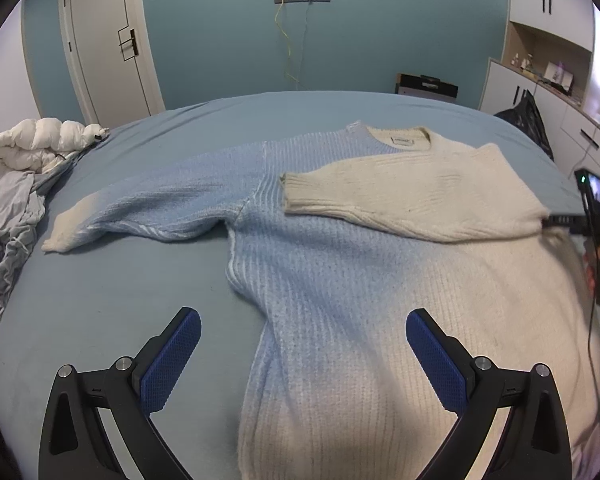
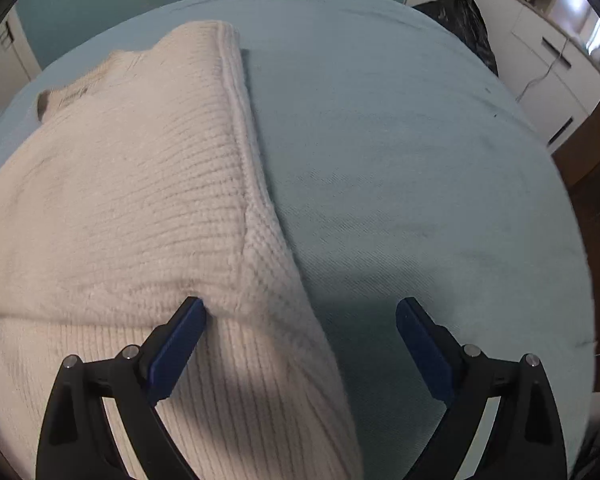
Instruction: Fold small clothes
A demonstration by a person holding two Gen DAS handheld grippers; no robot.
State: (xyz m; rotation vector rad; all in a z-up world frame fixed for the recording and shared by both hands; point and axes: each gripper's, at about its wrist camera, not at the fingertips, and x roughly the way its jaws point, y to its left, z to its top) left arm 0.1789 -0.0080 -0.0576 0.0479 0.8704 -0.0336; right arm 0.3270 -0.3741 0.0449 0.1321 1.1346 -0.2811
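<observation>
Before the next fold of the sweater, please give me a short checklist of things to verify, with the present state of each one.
1. Right sleeve folded across the chest: ok.
2. Left sleeve folded in: not ok, it lies spread out on the bed sheet.
3. Left tongs open and holding nothing: ok.
4. Right tongs open, no cloth pinched: ok; they straddle the sweater's side edge.
5. Sheet beside the left sleeve free for folding: ok; the white down jacket and the grey garment lie apart at the bed edge.
6. Hem lying flat: cannot tell.
</observation>
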